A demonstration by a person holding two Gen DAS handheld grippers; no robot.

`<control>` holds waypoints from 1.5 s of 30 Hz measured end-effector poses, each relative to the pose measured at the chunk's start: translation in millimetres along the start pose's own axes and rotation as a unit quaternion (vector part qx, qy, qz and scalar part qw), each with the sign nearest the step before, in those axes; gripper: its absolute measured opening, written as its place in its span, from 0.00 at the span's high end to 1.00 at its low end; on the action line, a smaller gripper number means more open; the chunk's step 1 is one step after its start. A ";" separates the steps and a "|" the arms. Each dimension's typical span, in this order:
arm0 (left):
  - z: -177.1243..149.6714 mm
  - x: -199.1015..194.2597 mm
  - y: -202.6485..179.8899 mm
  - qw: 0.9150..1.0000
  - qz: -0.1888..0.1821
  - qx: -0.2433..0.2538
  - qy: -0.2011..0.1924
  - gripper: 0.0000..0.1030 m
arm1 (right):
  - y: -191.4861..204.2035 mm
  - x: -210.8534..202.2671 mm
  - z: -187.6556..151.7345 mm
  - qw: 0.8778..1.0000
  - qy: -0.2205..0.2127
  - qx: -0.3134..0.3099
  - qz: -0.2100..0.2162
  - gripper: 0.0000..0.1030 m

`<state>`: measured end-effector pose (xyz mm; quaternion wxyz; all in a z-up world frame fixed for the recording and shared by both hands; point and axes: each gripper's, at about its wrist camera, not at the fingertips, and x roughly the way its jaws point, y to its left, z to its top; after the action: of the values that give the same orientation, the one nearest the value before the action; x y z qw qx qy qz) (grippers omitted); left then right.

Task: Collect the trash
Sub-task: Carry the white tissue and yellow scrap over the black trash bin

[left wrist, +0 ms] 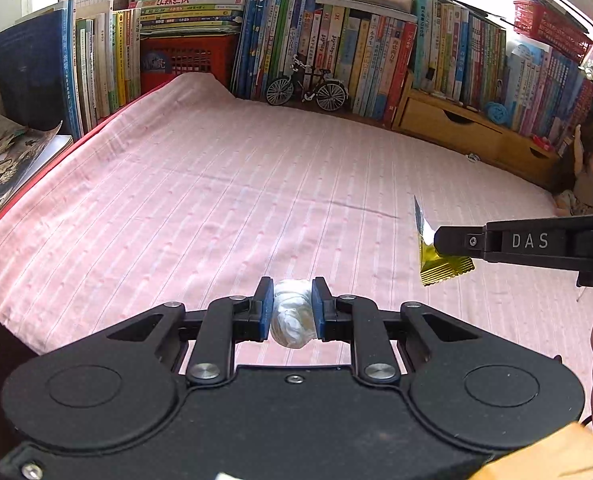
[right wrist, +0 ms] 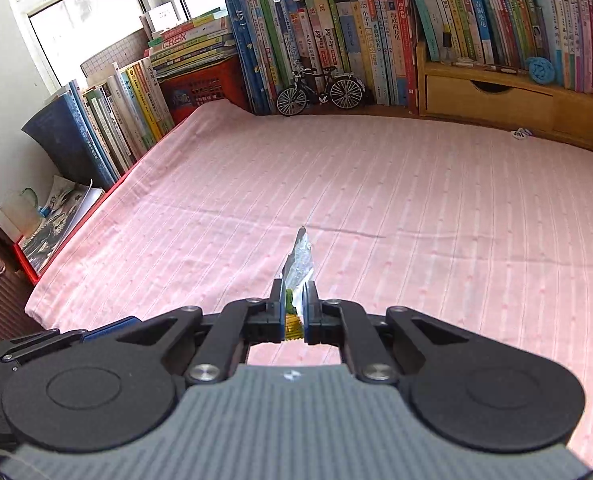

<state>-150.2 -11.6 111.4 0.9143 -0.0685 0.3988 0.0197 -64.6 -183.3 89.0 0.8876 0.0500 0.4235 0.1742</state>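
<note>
Doll (left wrist: 588, 178) cut off at right edge — book spines unreadable.

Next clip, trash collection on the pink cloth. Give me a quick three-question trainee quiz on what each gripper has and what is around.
1. True or false: the left gripper is shut on a crumpled white tissue.
2. What does the right gripper hold? A) a pen B) a gold and silver foil wrapper C) nothing
3. Fill in: the model bicycle stands in front of a row of upright ____.

Key
1. True
2. B
3. books
</note>
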 end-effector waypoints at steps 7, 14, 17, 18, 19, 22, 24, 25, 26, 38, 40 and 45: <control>-40.1 -37.4 20.5 1.000 0.000 0.003 0.021 0.82 | 18.6 -32.0 -53.9 1.000 0.001 0.023 -0.005 0.89; -76.8 -63.5 45.5 0.999 0.003 -0.016 0.039 0.82 | 40.1 -51.5 -101.9 0.999 0.014 0.028 -0.015 0.89; -96.5 -66.3 55.6 0.999 0.008 -0.026 0.045 0.81 | 50.7 -53.9 -122.4 1.000 0.019 0.015 -0.017 0.89; -103.5 -65.6 58.2 0.998 0.010 -0.030 0.047 0.81 | 54.6 -53.4 -129.5 1.000 0.021 0.010 -0.015 0.89; -110.6 -64.5 61.0 0.998 0.013 -0.035 0.048 0.81 | 57.0 -52.1 -136.2 1.000 0.023 0.006 -0.012 0.89; -134.0 -58.8 69.4 0.997 0.021 -0.050 0.050 0.81 | 64.3 -44.8 -158.1 1.000 0.030 -0.003 -0.004 0.89; -150.6 -51.0 73.4 0.997 0.026 -0.053 0.054 0.81 | 67.6 -36.8 -171.0 0.999 0.039 -0.011 0.004 0.89; -158.1 -46.8 74.6 0.996 0.030 -0.052 0.059 0.81 | 69.1 -32.6 -178.2 0.999 0.043 -0.015 0.006 0.89; -166.2 -42.0 75.9 0.996 0.034 -0.051 0.064 0.81 | 69.7 -28.7 -184.3 0.999 0.046 -0.017 0.008 0.89; -233.1 -1.3 89.5 0.988 0.057 -0.070 0.123 0.81 | 67.7 8.7 -232.7 0.996 0.083 -0.021 0.014 0.87; -239.1 4.4 90.6 0.987 0.059 -0.072 0.132 0.81 | 67.8 13.3 -237.9 0.996 0.089 -0.024 0.014 0.86; -251.9 27.6 94.6 0.980 0.060 -0.089 0.168 0.80 | 67.6 27.4 -250.2 0.994 0.108 -0.023 0.016 0.85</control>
<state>-323.0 46.0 -88.6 0.8217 -0.1282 0.5465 0.0984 -259.2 -125.2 -74.3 0.8347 0.0171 0.5117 0.2027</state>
